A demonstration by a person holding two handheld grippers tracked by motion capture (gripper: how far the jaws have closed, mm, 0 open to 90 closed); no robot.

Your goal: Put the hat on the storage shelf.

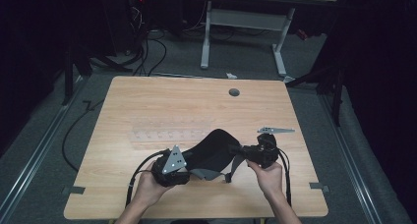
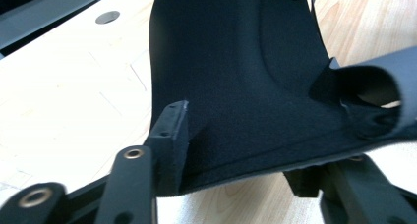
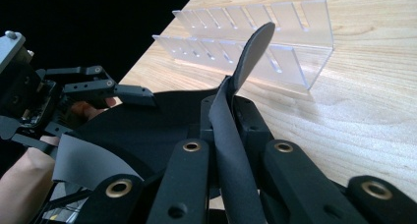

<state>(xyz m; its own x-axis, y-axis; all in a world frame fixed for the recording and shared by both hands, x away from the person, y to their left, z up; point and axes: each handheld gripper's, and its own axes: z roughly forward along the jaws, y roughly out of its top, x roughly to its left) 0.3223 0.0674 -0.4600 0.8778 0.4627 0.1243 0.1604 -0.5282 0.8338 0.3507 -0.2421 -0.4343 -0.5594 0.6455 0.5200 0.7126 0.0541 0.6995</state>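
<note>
Light wood-grain table (image 1: 147,106), rectangular with rounded corners, one grey round grommet (image 1: 234,92) near the far edge. One black fabric piece (image 1: 212,148), matte felt-like nap, wide curved body with grey straps (image 1: 209,175) at the near side, sits mid-table toward the near edge, stretched between both grippers. One clear acrylic rack (image 3: 255,35), two parallel slotted walls, lies just beyond the fabric. Left gripper (image 2: 231,157): jaws spread, fabric edge draped across and between them; cannot tell whether they actually grip it. Right gripper (image 3: 231,135): jaws pressed together, pinching a narrow band of the fabric that stands up between them. One grey triangular plate (image 1: 173,161) tops the left gripper.
</note>
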